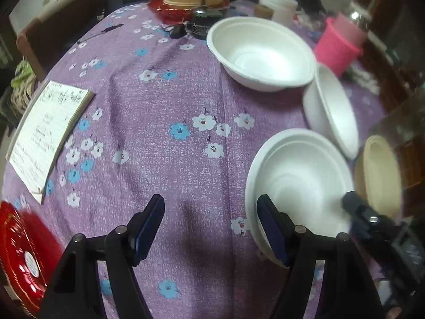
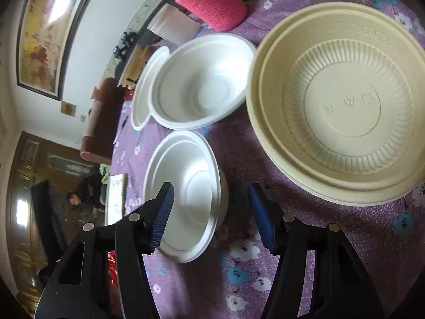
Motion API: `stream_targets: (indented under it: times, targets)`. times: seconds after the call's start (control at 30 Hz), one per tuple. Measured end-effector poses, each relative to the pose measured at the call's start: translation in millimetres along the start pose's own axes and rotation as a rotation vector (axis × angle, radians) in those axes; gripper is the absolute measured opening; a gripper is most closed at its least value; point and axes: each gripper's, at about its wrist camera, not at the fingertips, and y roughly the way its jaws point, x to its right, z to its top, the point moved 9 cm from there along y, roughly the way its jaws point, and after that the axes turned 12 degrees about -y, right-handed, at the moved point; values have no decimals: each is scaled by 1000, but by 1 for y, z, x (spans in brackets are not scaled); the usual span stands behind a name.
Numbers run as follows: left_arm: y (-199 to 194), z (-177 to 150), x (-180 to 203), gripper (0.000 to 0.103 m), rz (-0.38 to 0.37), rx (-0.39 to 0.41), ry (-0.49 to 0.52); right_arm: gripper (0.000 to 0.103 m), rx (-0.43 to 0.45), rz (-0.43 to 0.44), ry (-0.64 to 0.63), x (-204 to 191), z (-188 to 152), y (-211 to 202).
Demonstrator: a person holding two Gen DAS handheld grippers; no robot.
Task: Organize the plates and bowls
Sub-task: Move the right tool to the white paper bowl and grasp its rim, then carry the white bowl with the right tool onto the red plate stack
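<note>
Left wrist view: the left gripper point(image 1: 209, 228) gapes wide and empty over the purple tablecloth point(image 1: 148, 101); the nearest white bowl point(image 1: 300, 183) sits at 3 o'clock.

Right wrist view: the right gripper point(image 2: 212, 215) is wide open, straddling that bowl's point(image 2: 186, 194) near rim. Closing carelessly could tip the light bowl or crush it.

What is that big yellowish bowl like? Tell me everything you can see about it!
The cream bowl is round and wide, and looks like thin plastic. Fine ribs ring its inner wall, and its flat bottom has raised letters. A second rim beneath suggests it is nested in another. It sits upright and empty on the purple flowered tablecloth, beside the white bowls. Neither gripper touches it.
</note>
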Motion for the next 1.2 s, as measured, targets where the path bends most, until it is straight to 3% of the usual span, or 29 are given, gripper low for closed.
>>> stream_targets:
  times: [0.17,0.33,0.5,0.63,0.77,0.8,1.0,1.2]
  targets:
    - [-5,3,10,73,-105,-40,-49,58,40,-17,-22,-2,2,-1]
    - [9,3,20,73,-78,-56,-36,56,29,15,1,0,1,3]
    - [24,-1,24,72,-97,-91,-67,56,6,37,27,1,-2,8]
    - [25,0,25,71,-101,-71,-72,54,2,31,32,2,-4,10]
    - [24,1,25,47,-118,-66,-79,21,-1,21,24,4,-4,13]
    - [24,0,25,38,-123,-66,-75,17,-2,14,21,6,-3,14]
    - [27,-2,27,16,-133,-75,-64,12,18,6,-11,4,-3,12]
    - [21,-3,28,11,-117,-45,-37,11,18,-4,-44,1,-4,14]
